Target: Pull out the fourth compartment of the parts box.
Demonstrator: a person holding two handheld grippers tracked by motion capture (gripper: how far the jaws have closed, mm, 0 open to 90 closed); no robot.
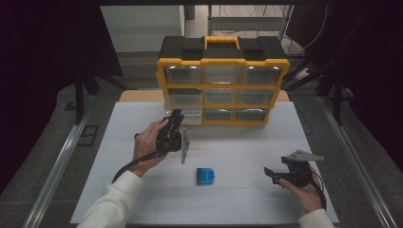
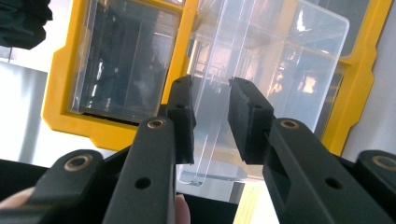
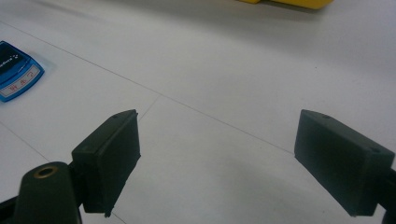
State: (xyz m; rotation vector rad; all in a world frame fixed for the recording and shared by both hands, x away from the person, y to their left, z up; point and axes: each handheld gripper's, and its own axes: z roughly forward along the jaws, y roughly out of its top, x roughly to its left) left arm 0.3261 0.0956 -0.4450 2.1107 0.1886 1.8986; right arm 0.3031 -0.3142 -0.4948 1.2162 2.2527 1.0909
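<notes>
at a white table (image 1: pixel 237 147), a person's left gripper (image 1: pixel 174 119) reaches the bottom-left corner of a yellow-and-black organizer (image 1: pixel 222 80) that stands upright at the table's far edge. the clear plastic drawer (image 1: pixel 187 116) there is pulled partway out of the organizer's lowest row. in the left gripper view, the left gripper (image 2: pixel 211 119) has its jaws set narrowly apart on either side of the clear drawer's (image 2: pixel 261 70) front handle tab; whether the pads actually press the plastic cannot be told. the organizer's yellow frame (image 2: pixel 70 116) runs behind the jaws, tilted with the camera. the right gripper (image 1: pixel 271 173) hangs low over the table well in front of the organizer and to its right, held in the person's right hand (image 1: pixel 306 190), its jaws spread wide and holding nothing. in the right gripper view, the right gripper (image 3: pixel 217 158) shows bare tabletop between its pads. a small blue card (image 1: pixel 206 176) lies flat on the table in front of the organizer, between the two grippers; it shows again (image 3: pixel 16 70) beyond the right gripper's jaws.
</notes>
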